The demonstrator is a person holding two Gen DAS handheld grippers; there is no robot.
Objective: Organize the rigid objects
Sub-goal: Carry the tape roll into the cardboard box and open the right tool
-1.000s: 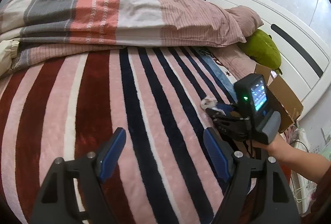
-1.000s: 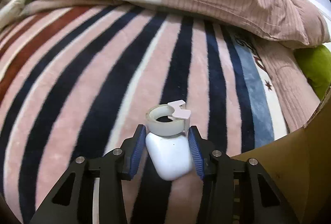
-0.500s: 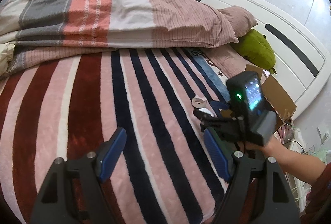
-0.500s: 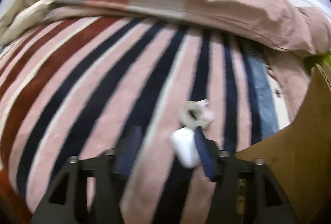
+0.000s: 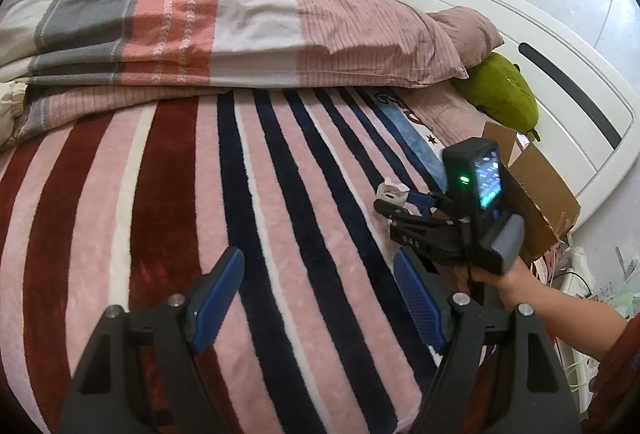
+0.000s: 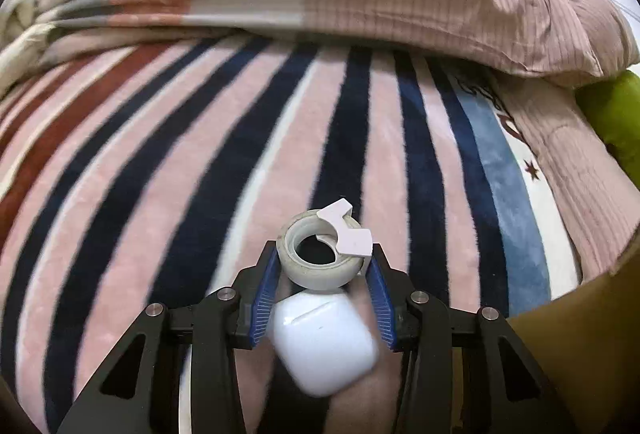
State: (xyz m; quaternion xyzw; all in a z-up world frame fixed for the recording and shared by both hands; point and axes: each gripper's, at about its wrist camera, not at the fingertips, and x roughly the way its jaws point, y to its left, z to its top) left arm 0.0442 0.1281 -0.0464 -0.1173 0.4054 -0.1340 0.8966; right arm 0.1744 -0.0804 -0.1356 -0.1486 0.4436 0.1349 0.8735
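My right gripper [image 6: 322,266] is shut on a white tape roll [image 6: 320,258] with a white plastic cutter tab on top, held above the striped blanket. A white earbud case [image 6: 326,342] lies blurred between the finger bases, below the roll. In the left wrist view the right gripper [image 5: 394,203] holds the tape roll [image 5: 392,189] over the bed, just left of the cardboard box [image 5: 532,189]. My left gripper [image 5: 320,298] is open and empty, low over the blanket.
A striped fleece blanket [image 5: 200,213] covers the bed. A folded quilt [image 5: 200,25] and a pillow lie at the back. A green plush toy [image 5: 500,93] sits by the white headboard. The box edge [image 6: 580,334] shows at lower right in the right wrist view.
My right gripper let go of the earbud case, moved forward and shut on the tape roll, lifting it. My left gripper stayed open and shifted only slightly.
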